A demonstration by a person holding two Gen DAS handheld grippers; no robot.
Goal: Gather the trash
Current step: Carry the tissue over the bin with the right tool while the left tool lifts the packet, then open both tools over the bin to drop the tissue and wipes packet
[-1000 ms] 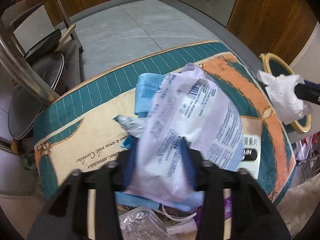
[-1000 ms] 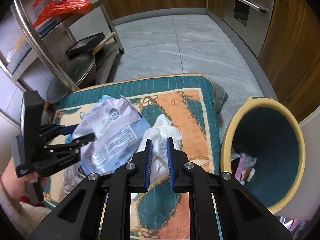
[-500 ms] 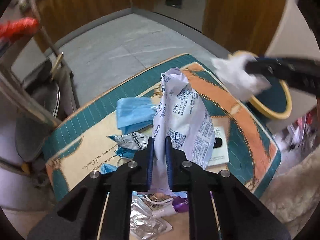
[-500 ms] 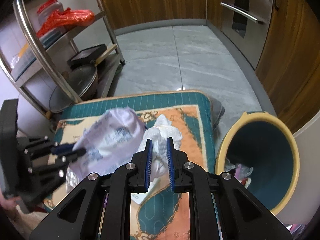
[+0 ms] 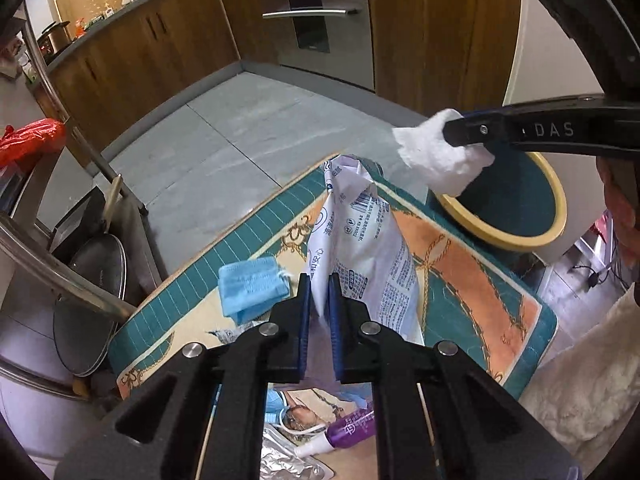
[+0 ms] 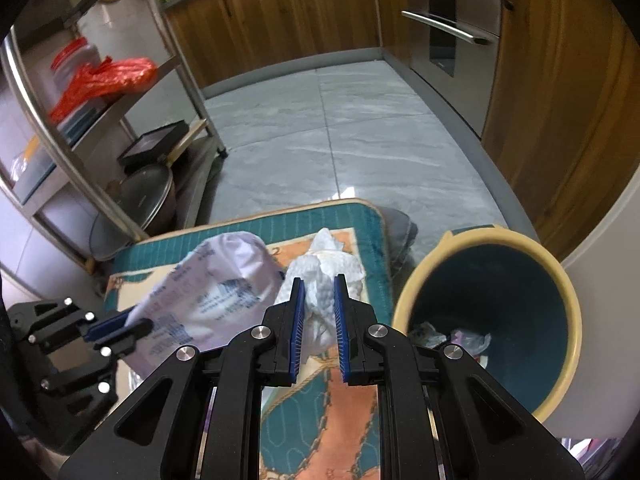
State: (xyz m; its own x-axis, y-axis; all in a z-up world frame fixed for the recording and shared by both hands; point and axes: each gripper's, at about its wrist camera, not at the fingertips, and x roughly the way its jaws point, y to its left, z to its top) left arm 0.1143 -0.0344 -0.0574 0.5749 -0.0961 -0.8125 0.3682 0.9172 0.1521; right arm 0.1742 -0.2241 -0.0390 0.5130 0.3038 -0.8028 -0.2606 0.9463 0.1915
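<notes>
The mat (image 5: 460, 280) is teal with thin pale stripes round its edge, orange and cream inside with gold rope scrolls. The wrapper (image 5: 368, 248) is pale lilac-white with blue print and a black barcode. At nine o'clock from it lies a sky-blue face mask (image 5: 252, 288). The tissue (image 6: 324, 276) is white. The bin (image 6: 560, 280) has a cream-yellow rim and dark teal inside. At ten o'clock sits a red-orange bag (image 6: 108, 84).

The printed wrapper (image 5: 360, 240) is showing as thin, glossy plastic film, creased. The tissue (image 5: 440, 160), at two o'clock from it, is looking soft, matt, crumpled paper. The mat (image 5: 460, 280) is reading as woven cloth; the face mask (image 5: 252, 288) as pleated fabric. The bin (image 6: 560, 280) is appearing smooth plastic, the rack (image 6: 180, 60) polished metal.
</notes>
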